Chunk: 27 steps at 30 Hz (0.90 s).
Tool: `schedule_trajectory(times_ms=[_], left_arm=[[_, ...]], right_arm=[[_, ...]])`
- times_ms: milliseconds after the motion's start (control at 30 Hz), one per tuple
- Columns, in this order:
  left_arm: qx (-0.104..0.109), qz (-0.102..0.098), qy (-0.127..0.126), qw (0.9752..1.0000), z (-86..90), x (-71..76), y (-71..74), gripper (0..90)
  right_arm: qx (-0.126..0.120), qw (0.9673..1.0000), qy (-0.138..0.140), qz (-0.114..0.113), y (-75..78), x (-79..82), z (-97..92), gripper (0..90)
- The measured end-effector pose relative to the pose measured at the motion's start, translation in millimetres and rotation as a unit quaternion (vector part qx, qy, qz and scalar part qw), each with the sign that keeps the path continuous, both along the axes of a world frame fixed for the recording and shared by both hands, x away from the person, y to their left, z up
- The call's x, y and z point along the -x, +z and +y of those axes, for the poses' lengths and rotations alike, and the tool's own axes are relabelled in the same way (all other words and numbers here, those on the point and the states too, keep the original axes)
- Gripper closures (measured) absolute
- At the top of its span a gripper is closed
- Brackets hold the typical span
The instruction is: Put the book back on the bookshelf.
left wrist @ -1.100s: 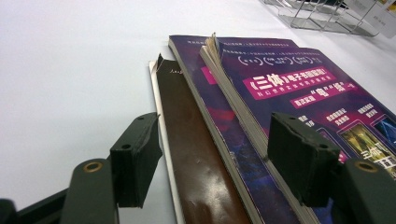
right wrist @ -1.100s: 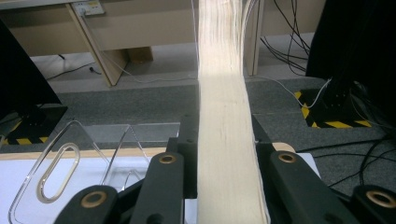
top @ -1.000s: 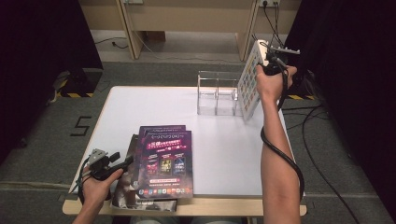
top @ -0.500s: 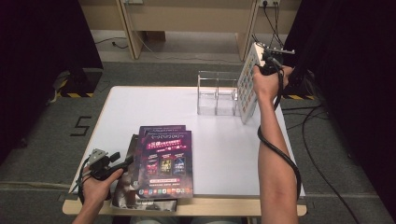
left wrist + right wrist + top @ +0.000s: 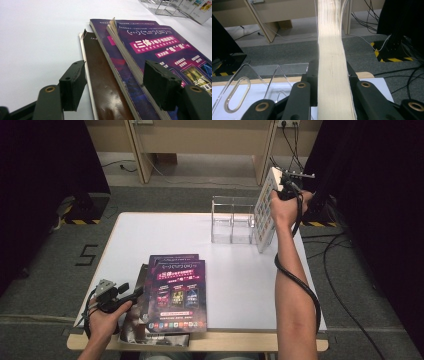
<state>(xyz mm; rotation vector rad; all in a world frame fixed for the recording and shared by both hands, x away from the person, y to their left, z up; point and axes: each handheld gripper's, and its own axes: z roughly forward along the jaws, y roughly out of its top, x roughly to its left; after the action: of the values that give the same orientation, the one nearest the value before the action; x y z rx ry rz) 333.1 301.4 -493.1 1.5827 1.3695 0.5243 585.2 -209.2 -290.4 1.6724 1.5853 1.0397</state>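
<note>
A stack of purple-covered books lies at the near left of the white table. My left gripper rests at the stack's left edge. Its jaws are open in the left gripper view, where the left gripper straddles a brown book and the top purple book. My right gripper is shut on the upper edge of a white book with a colourful grid cover. That book stands tilted against the right end of a clear acrylic rack. In the right gripper view, the right gripper clamps the white book's page edge.
The rack has empty slots beside the held book. Cables trail over the floor at the far right, beyond the table. Wooden furniture legs stand behind the table. A wide bare stretch of tabletop lies between the stack and the rack.
The right hand with the white book has shifted very slightly left toward the rack. The left gripper and the stack have not moved.
</note>
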Motion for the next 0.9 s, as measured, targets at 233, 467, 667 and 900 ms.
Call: schedule_trajectory(times_ms=[233,467,667,900], left_arm=[[-0.001,-0.001,-0.001,1.0000,0.5,0.5,0.0,33.9],[-0.001,-0.002,-0.001,1.0000,0.0,0.7,0.4,34.0],[-0.002,-0.004,-0.003,1.0000,-1.2,0.9,0.6,34.1],[-0.003,-0.004,-0.005,1.0000,-3.0,0.9,0.5,34.2]], right_arm=[[0.012,0.9999,0.002,0.001,-1.6,-3.7,-2.8,73.5],[0.036,0.9993,0.001,-0.009,-1.2,-2.2,-1.7,71.2],[0.048,0.9986,-0.006,-0.023,8.2,0.4,-7.3,67.2],[0.051,0.9985,-0.008,-0.018,6.4,2.9,-15.4,63.3]])
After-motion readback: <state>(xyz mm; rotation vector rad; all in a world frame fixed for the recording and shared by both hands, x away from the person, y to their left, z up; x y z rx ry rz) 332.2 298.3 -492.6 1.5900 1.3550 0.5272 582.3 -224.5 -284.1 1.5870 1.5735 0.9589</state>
